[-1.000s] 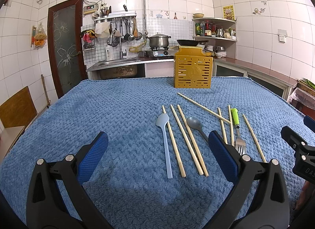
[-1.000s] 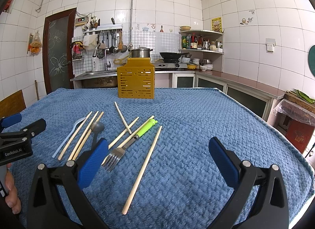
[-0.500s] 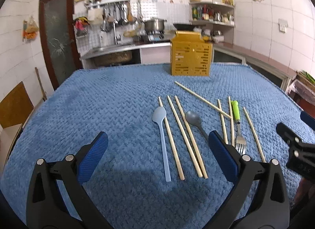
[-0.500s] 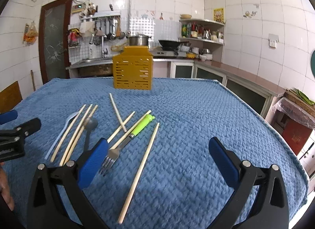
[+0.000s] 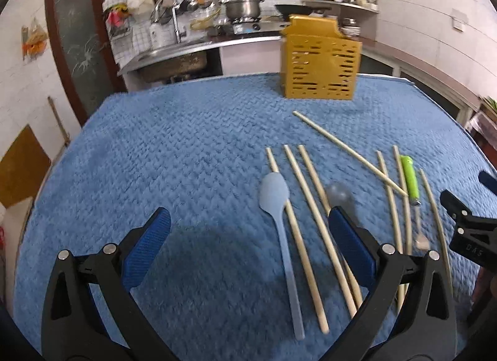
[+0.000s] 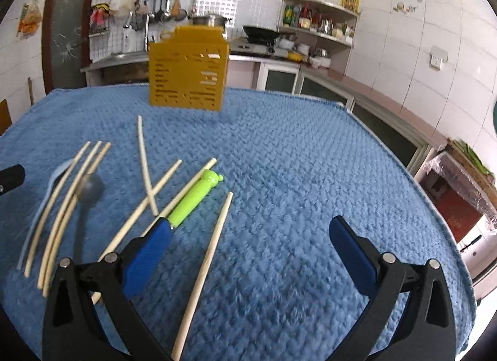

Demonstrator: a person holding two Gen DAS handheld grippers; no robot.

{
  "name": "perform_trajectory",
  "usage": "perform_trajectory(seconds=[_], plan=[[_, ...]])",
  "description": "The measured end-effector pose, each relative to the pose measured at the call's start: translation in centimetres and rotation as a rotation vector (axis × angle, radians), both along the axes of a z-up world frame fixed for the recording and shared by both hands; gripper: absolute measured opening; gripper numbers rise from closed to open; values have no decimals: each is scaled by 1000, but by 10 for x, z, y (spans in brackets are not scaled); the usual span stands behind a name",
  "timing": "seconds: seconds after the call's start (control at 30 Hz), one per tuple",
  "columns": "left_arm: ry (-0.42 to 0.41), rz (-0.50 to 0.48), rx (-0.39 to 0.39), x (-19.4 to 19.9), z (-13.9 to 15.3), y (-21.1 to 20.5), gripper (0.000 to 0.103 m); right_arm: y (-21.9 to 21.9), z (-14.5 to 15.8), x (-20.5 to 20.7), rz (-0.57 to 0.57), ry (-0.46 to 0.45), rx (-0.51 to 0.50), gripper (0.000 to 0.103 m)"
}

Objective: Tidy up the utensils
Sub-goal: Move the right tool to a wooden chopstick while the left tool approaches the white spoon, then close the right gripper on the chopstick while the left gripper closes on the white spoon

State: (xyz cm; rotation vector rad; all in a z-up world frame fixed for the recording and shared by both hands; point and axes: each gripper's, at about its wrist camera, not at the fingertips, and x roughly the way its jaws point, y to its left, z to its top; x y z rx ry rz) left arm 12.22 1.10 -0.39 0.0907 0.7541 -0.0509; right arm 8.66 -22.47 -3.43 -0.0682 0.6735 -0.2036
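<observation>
You haven't started sorting: your left gripper (image 5: 248, 240) and right gripper (image 6: 248, 249) both gape wide and empty, while the chopsticks (image 5: 306, 236), pale-blue spoon (image 5: 275, 193), grey spoon (image 6: 90, 188) and green-handled fork (image 6: 194, 199) lie loose on the blue cloth (image 5: 170, 143), the yellow utensil holder (image 5: 320, 60) waiting at twelve o'clock.

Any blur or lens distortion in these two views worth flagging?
Left wrist: motion blur smears the grey spoon and fork; fisheye bends the wall tiles. Right wrist: the holder is smeared and the chopsticks look curved near the edges.
</observation>
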Motion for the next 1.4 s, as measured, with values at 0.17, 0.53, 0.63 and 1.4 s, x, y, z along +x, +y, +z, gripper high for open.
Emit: perform_trajectory(seconds=[0.17, 0.53, 0.63, 1.4], plan=[[64, 4, -23, 20, -14, 5, 98, -12, -11, 21, -20, 69, 65, 99], [150, -5, -27, 48, -30, 5, 97, -15, -31, 45, -10, 188, 139, 65], [170, -16, -51, 53, -33, 5, 86, -13, -29, 47, 2, 205, 149, 56], [259, -41, -57, 91, -40, 2, 50, -10, -25, 67, 1, 283, 195, 23]])
